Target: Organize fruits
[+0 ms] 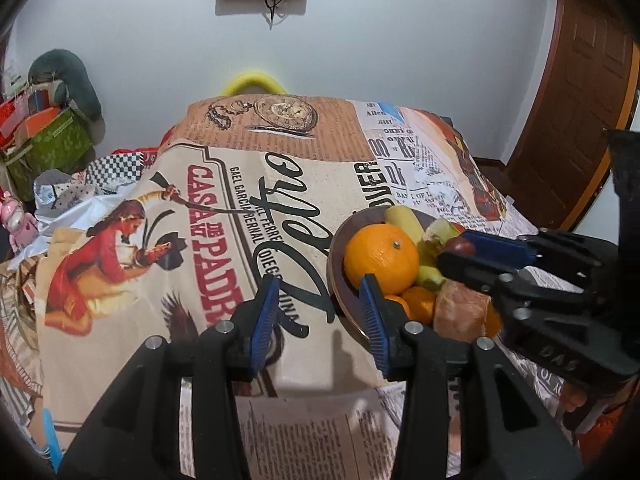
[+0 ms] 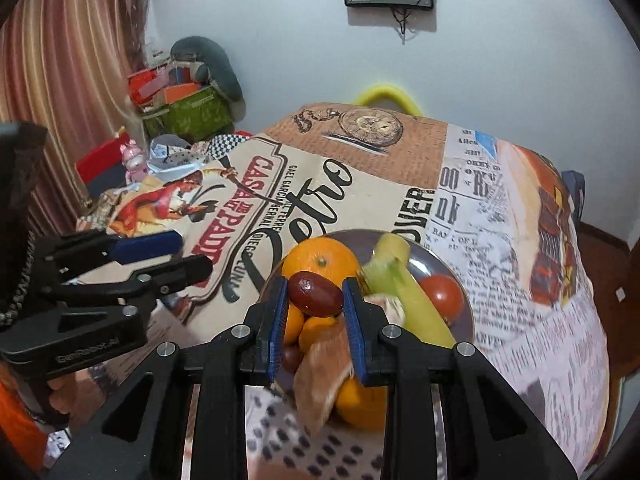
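Blue-padded fingers [image 2: 280, 316] of the right tool [image 2: 315, 312] are seen clamped on a dark red fruit [image 2: 315, 294], apparently a grape or small plum, held just above the bowl [image 2: 460, 280]. From the left wrist view, the same tool [image 1: 476, 252] is shown reaching over the bowl [image 1: 340, 276] from the right edge of the tabletop [image 1: 224, 216], the red fruit [image 1: 460, 246] visible at its tip.

The left tool [image 1: 320, 312] is held with its fingers apart and nothing between them, hovering over the printed cloth just beside the bowl's left rim.

The bowl is placed toward the near right part of the tabletop and is already piled: a large orange [image 2: 320, 258], a banana [image 2: 416, 300], a tomato [image 2: 442, 298], several smaller oranges [image 2: 312, 330], a pale peeled wedge [image 2: 324, 368] and another dark red fruit [image 2: 292, 356] low at the near rim. A further orange [image 2: 360, 404] is seen at the bowl's near edge; whether it lies inside or just outside cannot be told.

No loose fruit is seen elsewhere on the cloth. The task is judged to be near its end, with the held fruit possibly the last to be set down, though it cannot be told whether it is being placed or lifted out. What remains is its release into a stable gap among the pile.
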